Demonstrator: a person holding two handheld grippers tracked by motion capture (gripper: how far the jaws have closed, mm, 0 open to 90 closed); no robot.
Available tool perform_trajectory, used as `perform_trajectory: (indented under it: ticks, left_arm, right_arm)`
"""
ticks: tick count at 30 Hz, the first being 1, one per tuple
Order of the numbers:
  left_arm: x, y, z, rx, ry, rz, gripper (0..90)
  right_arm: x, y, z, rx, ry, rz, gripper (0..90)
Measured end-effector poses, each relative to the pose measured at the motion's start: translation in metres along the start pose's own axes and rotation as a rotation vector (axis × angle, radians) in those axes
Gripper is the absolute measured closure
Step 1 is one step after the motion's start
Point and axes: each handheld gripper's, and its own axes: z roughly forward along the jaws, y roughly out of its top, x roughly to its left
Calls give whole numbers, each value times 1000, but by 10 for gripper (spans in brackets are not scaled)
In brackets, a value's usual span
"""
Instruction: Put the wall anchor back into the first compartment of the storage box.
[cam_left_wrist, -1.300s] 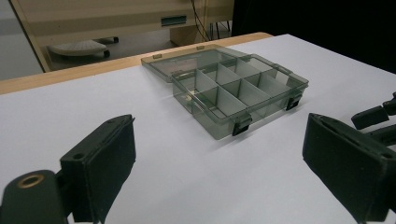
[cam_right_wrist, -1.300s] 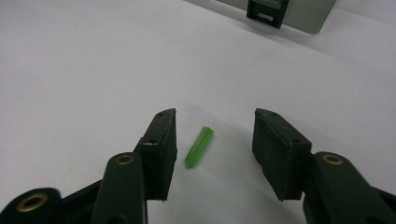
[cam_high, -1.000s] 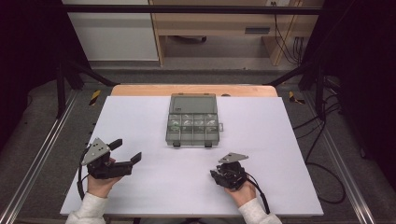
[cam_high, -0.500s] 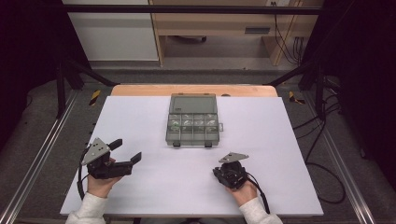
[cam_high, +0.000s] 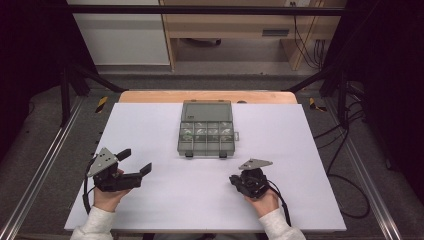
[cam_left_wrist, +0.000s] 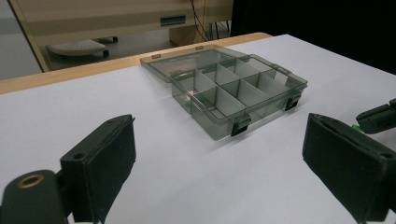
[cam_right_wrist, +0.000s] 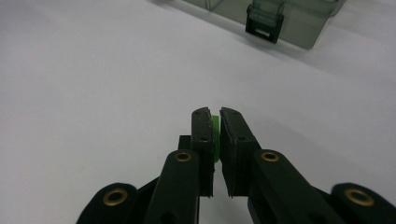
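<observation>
Holding green piece (cam_right_wrist: 215, 135) | right claw (cam_right_wrist: 215, 122) | compartment box (cam_high: 206, 127) open

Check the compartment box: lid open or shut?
Open. The compartment box has its lid laid back flat on the table, dividers exposed.

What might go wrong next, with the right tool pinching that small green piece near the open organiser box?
1. The small green piece sits at the very tip of the right tool, mostly hidden; it may slip out.
2. The smoky clear plastic compartment box has narrow cells, so a drop may miss the intended one.
3. The left tool is open, not bracing the box.
</observation>
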Motion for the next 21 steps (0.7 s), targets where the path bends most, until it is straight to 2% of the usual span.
perform_trajectory:
  ticks: [1,3,11,16,21]
  left_arm:
    - [0,0,0,1,1,-2,94]
    - [0,0,0,0,0,-3,94]
    - [1,0,1,6,1,1,94]
    - [0,0,1,7,1,3,93]
    - [1,0,0,5,0,2,93]
  right_arm:
    - [1,3,-1,-4,0,14,845]
    - [0,7,-3,-22,3,0,846]
    - [1,30,-17,-97,9,0,846]
    - [-1,51,-26,-178,14,1,846]
    - [-1,72,-27,-233,9,15,846]
